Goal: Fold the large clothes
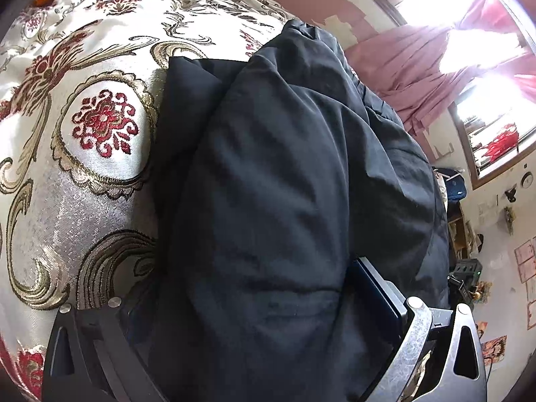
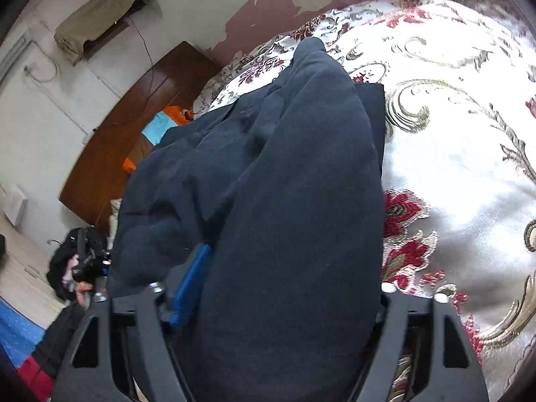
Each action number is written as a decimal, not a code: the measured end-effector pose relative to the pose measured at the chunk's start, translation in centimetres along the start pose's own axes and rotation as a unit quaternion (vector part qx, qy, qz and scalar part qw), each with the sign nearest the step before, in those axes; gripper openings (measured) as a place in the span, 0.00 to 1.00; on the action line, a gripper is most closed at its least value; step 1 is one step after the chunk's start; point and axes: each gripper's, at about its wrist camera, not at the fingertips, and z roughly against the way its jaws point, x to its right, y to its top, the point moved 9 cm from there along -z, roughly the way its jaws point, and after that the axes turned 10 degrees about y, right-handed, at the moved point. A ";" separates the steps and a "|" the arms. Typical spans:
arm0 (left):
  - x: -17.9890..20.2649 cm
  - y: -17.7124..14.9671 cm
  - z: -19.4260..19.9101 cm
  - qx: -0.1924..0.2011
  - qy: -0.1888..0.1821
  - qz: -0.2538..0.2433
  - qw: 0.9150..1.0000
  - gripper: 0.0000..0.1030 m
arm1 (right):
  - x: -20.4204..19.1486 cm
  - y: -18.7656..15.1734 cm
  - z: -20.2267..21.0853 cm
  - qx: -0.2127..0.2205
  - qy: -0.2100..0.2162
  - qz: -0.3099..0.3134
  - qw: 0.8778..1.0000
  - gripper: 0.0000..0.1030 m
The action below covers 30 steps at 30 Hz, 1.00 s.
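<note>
Dark fabric is basically all that's seen from both wrist cameras. One black garment [image 1: 284, 174] is laid on the bed [image 1: 83, 140], over the floral bedspread, and its long axis runs straight away from the two grippers toward the far wall, so the near end is the end being held.

Left hand-held gripper [image 1: 268, 328]: the jaws are spread fairly wide but packed with a thick bunch of the cloth, so it's counted as pinching the garment. The blue pad on its right finger is seen pressed into the fabric; the other finger is buried.

Right hand-held gripper [image 2: 284, 308]: same story. A fat roll of the garment [image 2: 284, 184] is wedged between its fingers, with one blue pad showing on the left.

Which one is nearer can't really be said; both are clamped on the near end, side by side. In the right view the left gripper and the person's hand are glimpsed at the lower left.

Count: one garment, two grippers, one bed. Some orange and light-blue fabric [image 2: 160, 124] is piled at the bed's far corner, left alone.

Next move is probably a carry of the near end along that axis toward the far end, and a bundle this thick could slip.
</note>
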 end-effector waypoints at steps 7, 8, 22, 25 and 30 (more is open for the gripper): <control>0.6 0.1 -0.5 0.005 0.016 -0.004 1.000 0.99 | -4.1 -0.4 -1.1 -0.008 -0.162 0.166 0.973 0.45; 0.5 0.2 -0.5 0.005 0.018 -0.005 1.000 0.99 | -4.8 -0.6 -1.5 -0.012 -0.189 0.194 0.962 0.45; 1.5 0.6 -1.0 0.010 0.026 0.010 1.000 0.94 | 0.7 -0.3 -0.3 0.022 0.005 -0.067 0.998 0.62; 2.3 0.5 -0.2 0.024 0.014 -0.012 1.000 0.69 | 0.1 -0.5 -0.4 0.025 -0.005 -0.056 0.998 0.54; 3.7 0.6 2.0 0.050 0.013 -0.054 0.997 0.34 | -3.0 -0.2 -0.2 0.039 -0.039 0.012 0.998 0.26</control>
